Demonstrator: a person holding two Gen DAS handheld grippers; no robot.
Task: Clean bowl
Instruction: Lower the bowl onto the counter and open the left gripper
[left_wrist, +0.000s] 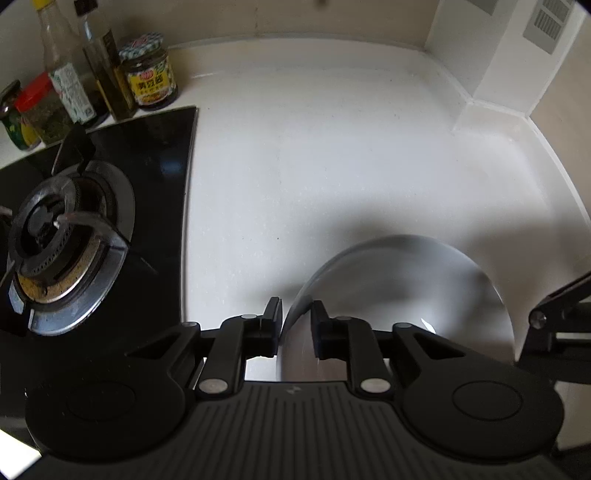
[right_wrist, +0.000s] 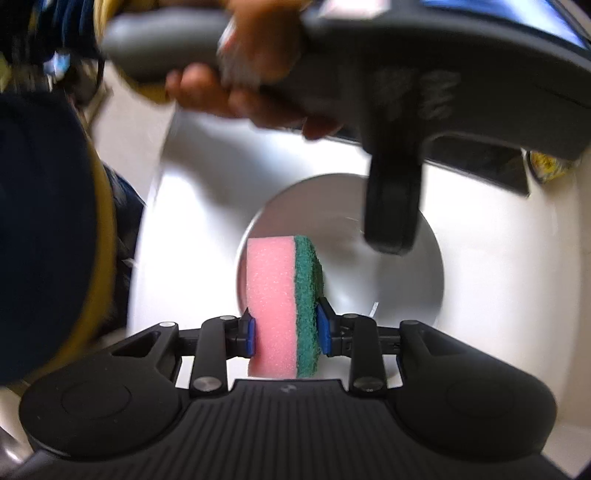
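blurred hand (right_wrist: 258, 74), bowl (left_wrist: 406, 295) partly hidden

White countertop (left_wrist: 314, 155), black gas hob (left_wrist: 110, 206) at left — condiment jars (left_wrist: 149, 72) behind, cream wall (left_wrist: 258, 14), corner vent (left_wrist: 546, 26).

— Anything legible over by the stove?

— Just the jar (left_wrist: 150, 72) w/ the checked lid: its yellow label is showing big Chinese characters, reading approx. 黃豆醬, w/ a small red logo above that I'm not making out.

— And the bottles?

— The clear bottle (left_wrist: 65, 62) is carrying a green-and-white label w/ what looks like a QR-type square at the bottom; its print is too small. The dark bottle (left_wrist: 107, 70) label's unreadable too.
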